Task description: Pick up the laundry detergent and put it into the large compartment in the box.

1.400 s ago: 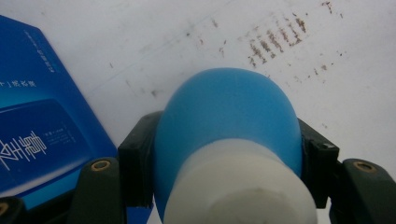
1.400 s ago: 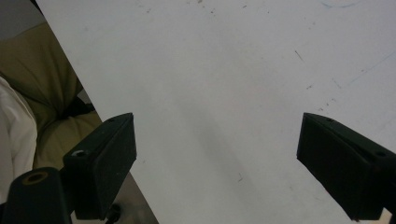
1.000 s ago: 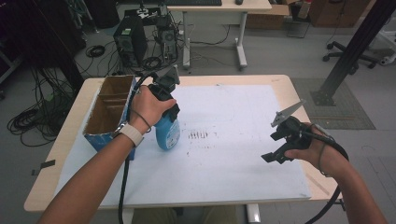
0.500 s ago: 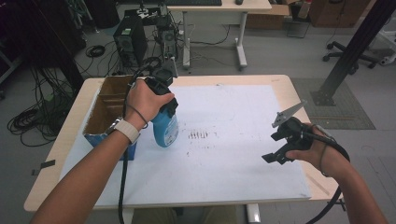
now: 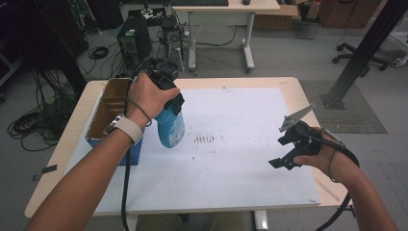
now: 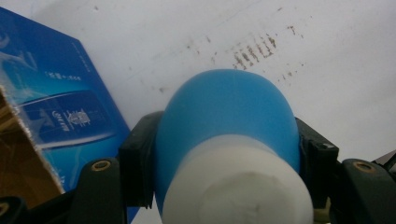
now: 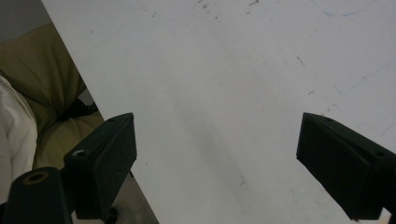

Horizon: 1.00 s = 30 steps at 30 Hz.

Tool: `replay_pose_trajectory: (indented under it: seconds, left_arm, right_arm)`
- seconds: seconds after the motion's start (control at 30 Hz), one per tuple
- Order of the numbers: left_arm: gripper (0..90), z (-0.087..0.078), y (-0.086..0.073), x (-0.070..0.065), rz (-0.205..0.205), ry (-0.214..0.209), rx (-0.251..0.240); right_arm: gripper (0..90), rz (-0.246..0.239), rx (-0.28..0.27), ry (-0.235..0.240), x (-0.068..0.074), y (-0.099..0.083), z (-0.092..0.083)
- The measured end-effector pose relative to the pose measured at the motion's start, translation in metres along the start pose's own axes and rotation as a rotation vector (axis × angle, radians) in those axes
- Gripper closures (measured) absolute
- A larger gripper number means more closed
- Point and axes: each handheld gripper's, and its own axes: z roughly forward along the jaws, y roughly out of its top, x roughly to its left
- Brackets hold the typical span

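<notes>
Left gripper (image 5: 168, 96) is clamped on my blue bottle (image 5: 171, 127), its jaws pressing either side of the shoulder just below the white cap (image 6: 236, 186). I grip high so the body hangs free, clear of the white tabletop (image 5: 231, 168) and right beside the open cardboard box (image 5: 103, 113), where I judge it's headed. Its long axis runs near vertical, slightly tilted, cap up, base toward the table. Right gripper (image 5: 288, 144) hangs idle, jaws wide and empty, well apart.
</notes>
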Motion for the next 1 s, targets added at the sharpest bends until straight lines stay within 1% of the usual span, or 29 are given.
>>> replay_pose_trajectory:
  seconds: [0.13,0.27,0.43,0.57,0.67,0.7,0.87,1.0]
  left_arm:
    - [37.2,-0.010,0.000,0.001,-0.021,0.005,-0.011]
    - [37.2,-0.018,0.000,0.004,-0.039,0.004,-0.009]
    - [37.3,-0.028,0.000,0.006,-0.049,0.021,-0.003]
    - [37.3,-0.036,0.000,0.007,-0.060,0.023,-0.011]
    - [37.3,-0.043,0.000,0.010,-0.072,0.019,-0.012]
    - [37.3,-0.045,0.000,0.010,-0.070,0.020,-0.008]
    - [37.3,-0.057,0.000,0.015,-0.087,0.031,-0.013]
    - [37.3,-0.066,-0.001,0.021,-0.104,0.030,-0.019]
  right_arm:
    - [12.3,-0.004,-0.004,0.003,0.000,0.000,0.001]
    - [12.3,-0.009,-0.007,0.004,0.000,0.001,0.002]
    - [12.3,-0.009,-0.015,0.008,-0.001,0.001,0.003]
    - [12.3,-0.013,-0.018,0.011,-0.002,0.001,0.004]
    - [12.3,-0.016,-0.018,0.011,-0.003,0.001,0.004]
    - [12.3,-0.015,-0.018,0.012,-0.003,0.002,0.004]
    - [12.3,-0.018,-0.020,0.013,-0.003,0.002,0.003]
    - [12.3,-0.017,-0.020,0.013,-0.003,0.002,0.003]
